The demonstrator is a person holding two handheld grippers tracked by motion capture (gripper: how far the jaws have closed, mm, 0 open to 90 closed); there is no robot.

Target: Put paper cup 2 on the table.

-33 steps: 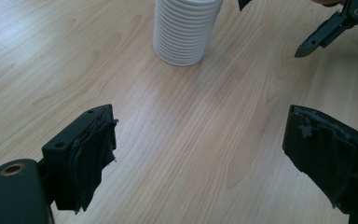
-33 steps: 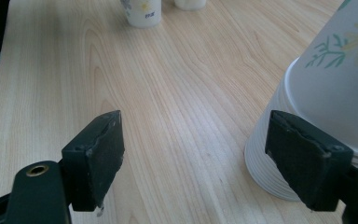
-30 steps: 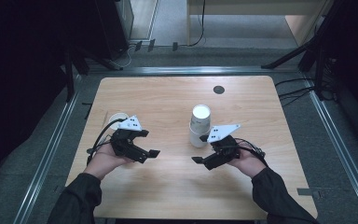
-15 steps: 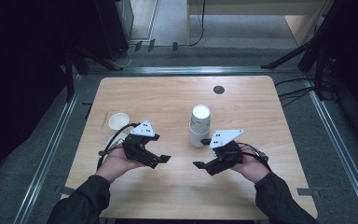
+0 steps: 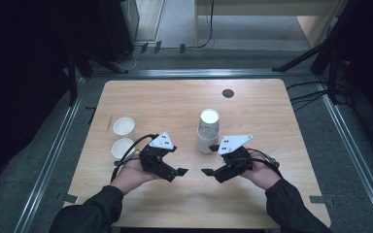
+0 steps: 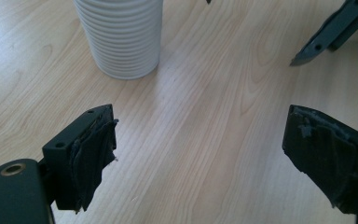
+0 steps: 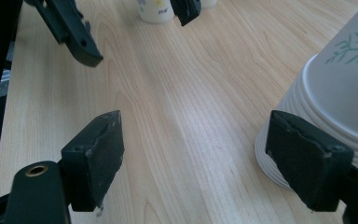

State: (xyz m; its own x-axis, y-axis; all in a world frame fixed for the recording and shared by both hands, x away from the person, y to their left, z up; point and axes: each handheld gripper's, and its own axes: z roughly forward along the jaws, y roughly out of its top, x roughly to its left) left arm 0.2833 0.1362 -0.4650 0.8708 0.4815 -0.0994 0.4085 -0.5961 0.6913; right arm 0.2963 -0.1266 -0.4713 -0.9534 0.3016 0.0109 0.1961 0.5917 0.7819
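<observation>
The left gripper (image 5: 180, 171) has moved rightward from the left edge of the table (image 5: 272, 102) toward its middle, uncovering two single paper cups (image 5: 124, 126) it earlier hid; both stand upright near that left edge, mouths up, one just behind the other. At the table's centre the stack of nested cups (image 5: 208, 130) stands inverted, its long axis vertical and its flat base on top, rims on the wood. The left gripper's jaws stand wide apart over bare wood and hold nothing, the stack ahead of them. The right gripper (image 5: 208, 172), tips facing the left one's across a small gap, is also wide open and empty, one jaw just beside the stack's rims.
</observation>
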